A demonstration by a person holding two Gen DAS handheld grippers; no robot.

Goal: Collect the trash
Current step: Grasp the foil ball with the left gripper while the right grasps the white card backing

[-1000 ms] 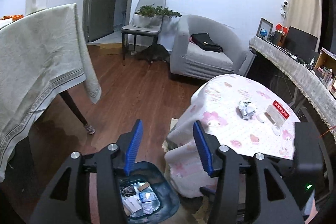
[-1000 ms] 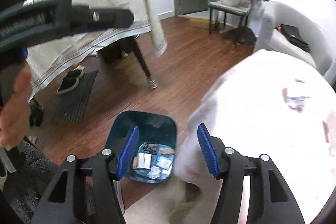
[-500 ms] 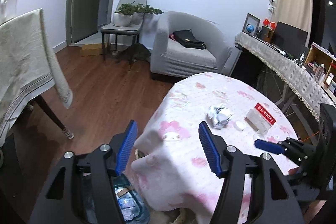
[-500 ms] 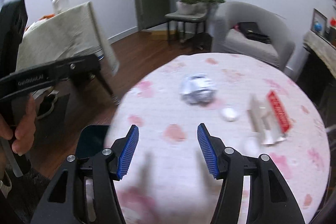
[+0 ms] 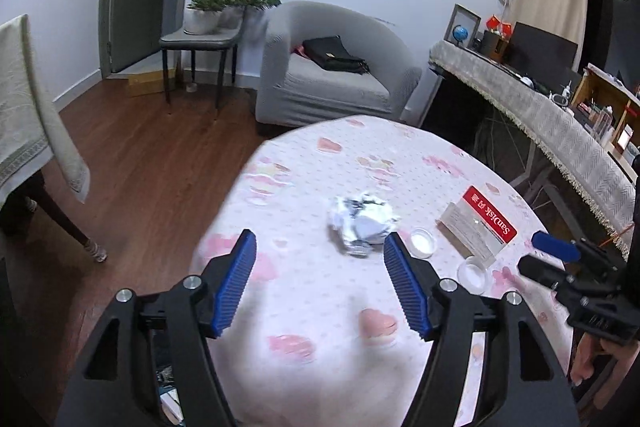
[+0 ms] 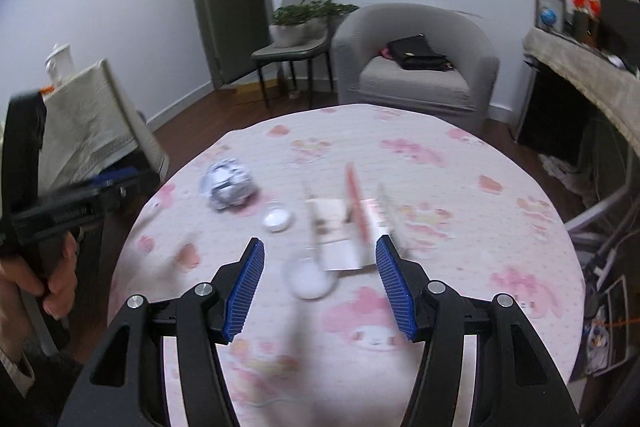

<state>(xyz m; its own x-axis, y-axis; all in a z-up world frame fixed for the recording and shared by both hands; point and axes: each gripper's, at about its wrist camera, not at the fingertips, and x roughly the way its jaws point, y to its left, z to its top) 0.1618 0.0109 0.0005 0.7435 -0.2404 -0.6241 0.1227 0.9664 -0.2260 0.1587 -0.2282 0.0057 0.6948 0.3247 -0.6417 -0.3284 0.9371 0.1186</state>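
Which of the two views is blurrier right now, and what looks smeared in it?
Right wrist view: blurrier, with motion smear across the red and white SanDisk card package and the small clear round lids. Left wrist view: sharper, the crumpled silver foil wrapper reads clearly; only the near pink-patterned tablecloth goes soft.

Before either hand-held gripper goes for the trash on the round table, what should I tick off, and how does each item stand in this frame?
1. Left hand-held gripper open and empty: ok.
2. Right hand-held gripper open and empty: ok.
3. Crumpled foil wrapper lies free on the pink tablecloth, ahead of the left fingers: ok.
4. SanDisk package ahead of the right hand-held gripper, nothing on top: ok, though blurred in the right view.
5. Two small round white lids beside the package, apart from it or touching: cannot tell.
6. Trash bin within reach: cannot tell, only a sliver shows at the left view's bottom edge.
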